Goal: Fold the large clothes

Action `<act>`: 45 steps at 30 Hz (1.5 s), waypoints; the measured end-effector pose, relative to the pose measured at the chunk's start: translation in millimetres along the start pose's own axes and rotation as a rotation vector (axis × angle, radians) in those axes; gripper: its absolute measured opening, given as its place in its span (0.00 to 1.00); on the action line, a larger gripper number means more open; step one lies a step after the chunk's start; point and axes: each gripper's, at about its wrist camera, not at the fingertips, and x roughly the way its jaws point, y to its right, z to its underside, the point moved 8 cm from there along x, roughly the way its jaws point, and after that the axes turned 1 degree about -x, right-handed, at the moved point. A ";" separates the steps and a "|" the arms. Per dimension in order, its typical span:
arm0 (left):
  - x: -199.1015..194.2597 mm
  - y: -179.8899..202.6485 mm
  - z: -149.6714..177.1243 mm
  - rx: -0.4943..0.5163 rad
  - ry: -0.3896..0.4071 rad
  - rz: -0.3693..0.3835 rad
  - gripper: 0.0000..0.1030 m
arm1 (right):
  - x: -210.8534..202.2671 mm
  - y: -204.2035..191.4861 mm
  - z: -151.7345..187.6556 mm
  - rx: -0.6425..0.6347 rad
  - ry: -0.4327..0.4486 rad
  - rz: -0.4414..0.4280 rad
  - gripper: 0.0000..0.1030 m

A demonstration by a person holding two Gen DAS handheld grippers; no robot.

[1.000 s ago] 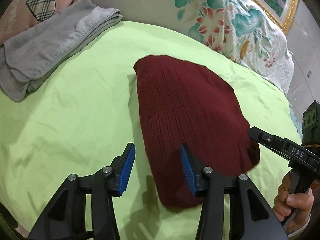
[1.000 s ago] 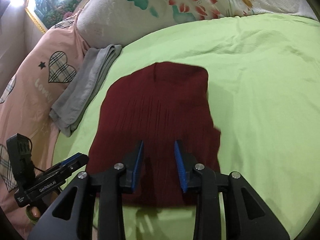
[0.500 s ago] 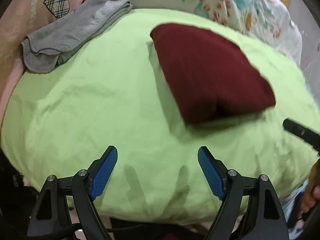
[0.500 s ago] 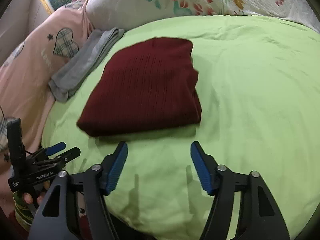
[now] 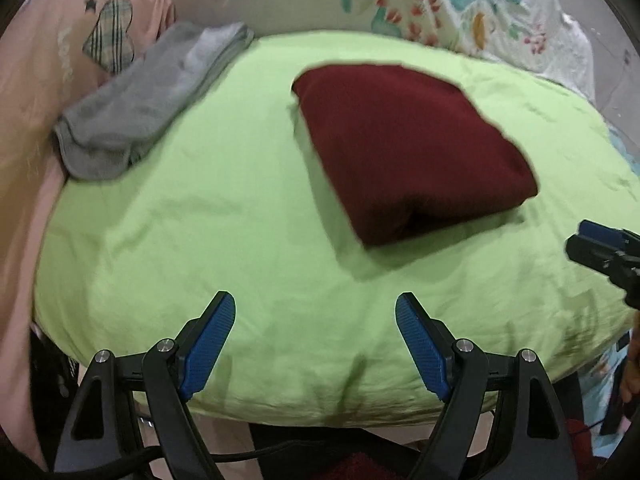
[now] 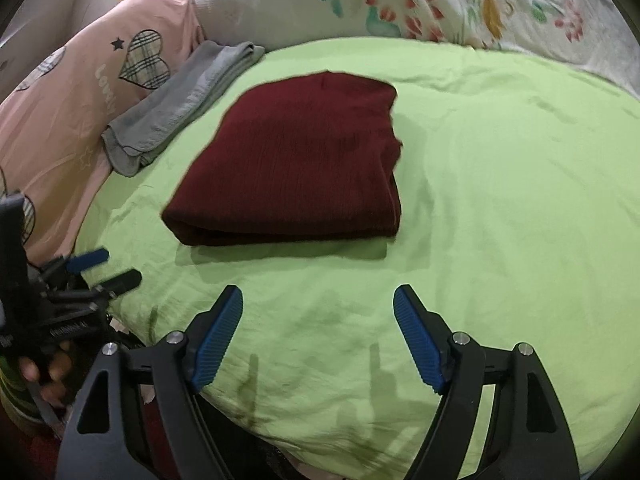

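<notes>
A dark red ribbed garment (image 5: pixel 408 148) (image 6: pixel 300 164) lies folded into a thick rectangle on the light green bed sheet (image 5: pixel 224 216) (image 6: pixel 500 184). My left gripper (image 5: pixel 315 304) hovers open over the sheet near the bed's front edge, well short of the garment, nothing between its blue pads. My right gripper (image 6: pixel 318 294) is likewise back from the garment, its jaws still opening with only bare sheet between them. Each gripper shows at the edge of the other's view: the right gripper (image 5: pixel 600 246) and the left gripper (image 6: pixel 96 268), held by a hand.
A folded grey garment (image 5: pixel 148 96) (image 6: pixel 180 100) lies at the sheet's far left edge against a pink pillow (image 6: pixel 72 92) with plaid hearts. A floral quilt (image 5: pixel 420 4) is bunched along the back. The bed's front edge drops off just below the grippers.
Both grippers let go of the red garment, opened wide and pulled back toward the bed's front edge. The garment now lies folded by itself on the sheet.
</notes>
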 end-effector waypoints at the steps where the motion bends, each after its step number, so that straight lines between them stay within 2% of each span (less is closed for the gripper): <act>1: -8.5 0.2 -5.3 0.014 0.019 -0.009 0.80 | -3.1 -1.3 -3.0 -0.008 0.002 -0.005 0.76; 4: -30.2 0.8 -18.7 0.048 0.063 -0.039 0.81 | -15.1 -5.7 -15.1 -0.031 0.016 -0.022 0.78; 7: -42.2 4.0 -27.2 0.059 0.092 -0.018 0.81 | -22.9 -9.0 -22.9 -0.044 0.032 -0.036 0.81; 15: -27.9 2.1 -27.1 0.036 0.132 -0.073 0.82 | -2.3 -6.4 -17.1 -0.016 -0.001 -0.050 0.81; 20: -7.0 -2.9 -28.9 0.059 0.080 -0.091 0.82 | 9.0 -3.3 -13.2 -0.028 -0.028 -0.032 0.81; 23: 1.8 -3.3 -31.2 0.050 0.046 -0.077 0.82 | 12.0 0.1 -16.0 -0.020 -0.031 -0.029 0.81; 45: -1.3 9.9 -50.1 0.062 0.049 -0.103 0.82 | 23.4 -12.2 -40.8 -0.069 -0.038 -0.053 0.81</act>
